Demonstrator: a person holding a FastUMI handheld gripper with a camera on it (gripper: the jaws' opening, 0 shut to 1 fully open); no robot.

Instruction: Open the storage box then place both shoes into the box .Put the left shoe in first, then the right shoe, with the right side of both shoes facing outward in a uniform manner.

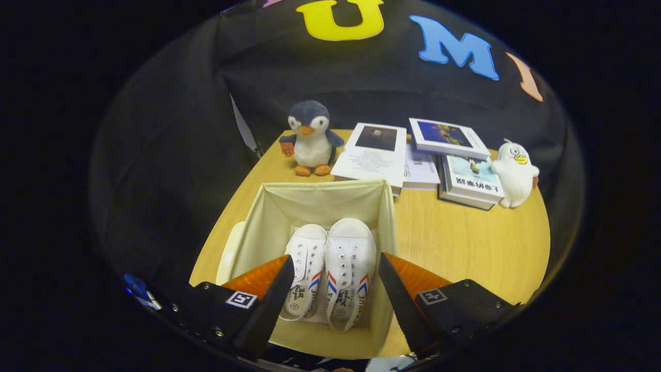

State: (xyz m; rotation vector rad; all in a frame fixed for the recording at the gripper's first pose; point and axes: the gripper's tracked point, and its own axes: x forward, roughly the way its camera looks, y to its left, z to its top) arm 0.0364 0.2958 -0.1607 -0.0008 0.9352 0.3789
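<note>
Closest to me, the gripper (335, 276) hangs with its jaws spread wide and holding nothing, one finger on either side of the shoes below. Both shoes, the left shoe (305, 271) and the right shoe (348, 271), lie side by side inside the open storage box (320, 199), toes pointing away from me. Beyond it on the table (465, 243) I see a penguin toy (311, 138), stacked books (413, 155) and a white duck toy (515, 174).

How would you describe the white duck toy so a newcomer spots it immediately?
Start at the open fabric storage box holding two white shoes, under the open claw. Beyond it lie stacked books. The duck toy stands at their far end, all white, unlike the dark-headed penguin.
</note>
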